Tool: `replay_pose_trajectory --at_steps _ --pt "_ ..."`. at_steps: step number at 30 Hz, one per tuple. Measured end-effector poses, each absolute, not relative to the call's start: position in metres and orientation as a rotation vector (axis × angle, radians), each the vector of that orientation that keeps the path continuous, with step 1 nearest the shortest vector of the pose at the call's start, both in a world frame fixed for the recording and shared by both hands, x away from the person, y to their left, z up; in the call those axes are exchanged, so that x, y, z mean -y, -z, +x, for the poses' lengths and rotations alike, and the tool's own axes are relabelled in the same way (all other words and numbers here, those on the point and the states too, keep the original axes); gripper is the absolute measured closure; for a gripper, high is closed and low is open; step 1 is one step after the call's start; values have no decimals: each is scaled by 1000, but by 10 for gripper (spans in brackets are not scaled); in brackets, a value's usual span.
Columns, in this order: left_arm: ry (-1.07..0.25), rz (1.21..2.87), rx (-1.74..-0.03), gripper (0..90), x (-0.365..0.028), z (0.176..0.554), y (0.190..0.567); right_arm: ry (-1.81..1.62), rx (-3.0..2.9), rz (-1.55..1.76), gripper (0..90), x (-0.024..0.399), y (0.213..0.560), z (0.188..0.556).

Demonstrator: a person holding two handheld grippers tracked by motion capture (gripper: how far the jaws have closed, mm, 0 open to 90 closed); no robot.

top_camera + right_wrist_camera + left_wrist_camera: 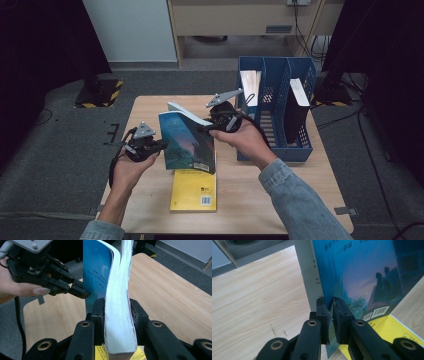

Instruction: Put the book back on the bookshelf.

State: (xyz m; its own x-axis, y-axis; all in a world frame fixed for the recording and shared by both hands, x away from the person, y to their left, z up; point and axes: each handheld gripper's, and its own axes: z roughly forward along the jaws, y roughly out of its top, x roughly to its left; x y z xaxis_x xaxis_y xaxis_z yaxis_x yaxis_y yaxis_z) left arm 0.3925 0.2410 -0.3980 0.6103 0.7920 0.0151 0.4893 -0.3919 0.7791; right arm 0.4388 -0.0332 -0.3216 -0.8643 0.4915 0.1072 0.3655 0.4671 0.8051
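Two grippers are holding up a blue paperback book with a night-sky picture on its cover [187, 142] above the light wooden table [150, 107]. The left gripper [159, 146] is pinching just the thin cover near the book's bottom corner, and in the left gripper view its black jaws are squeezed together on that sheet [331, 320]. The right gripper [207, 127] is clamping the thick block of white pages [120, 322] at the open side of the book, jaws pressing on both sides. The book is hanging tilted in the air, right over a flat yellow book [194, 192] that is lying on the table. A blue plastic file rack with slots [275, 150] is standing at the far right of the table, with other books already upright inside it. This blue book is looking light enough to lift, but it is soft and floppy: the cover is bending away from the pages in a curve, so it could flop open or tear if pulled hard. The cover is looking shiny, so it may slip. The best place to hold seems to be the whole stack of pages and cover together, close to the spine, where it is stiffest. Holding just one thin cover is risky, because the heavy page block could swing down and crease it.
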Motion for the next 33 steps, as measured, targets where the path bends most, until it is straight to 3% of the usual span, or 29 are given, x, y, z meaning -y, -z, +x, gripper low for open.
replay_pose_trajectory --at_steps 25,33 --pt "-491 2047 -983 828 -246 375 402 -1314 -2606 595 569 17 322 417" --pt "-492 2041 -982 827 -246 373 402 -1289 -2600 590 596 14 321 419"
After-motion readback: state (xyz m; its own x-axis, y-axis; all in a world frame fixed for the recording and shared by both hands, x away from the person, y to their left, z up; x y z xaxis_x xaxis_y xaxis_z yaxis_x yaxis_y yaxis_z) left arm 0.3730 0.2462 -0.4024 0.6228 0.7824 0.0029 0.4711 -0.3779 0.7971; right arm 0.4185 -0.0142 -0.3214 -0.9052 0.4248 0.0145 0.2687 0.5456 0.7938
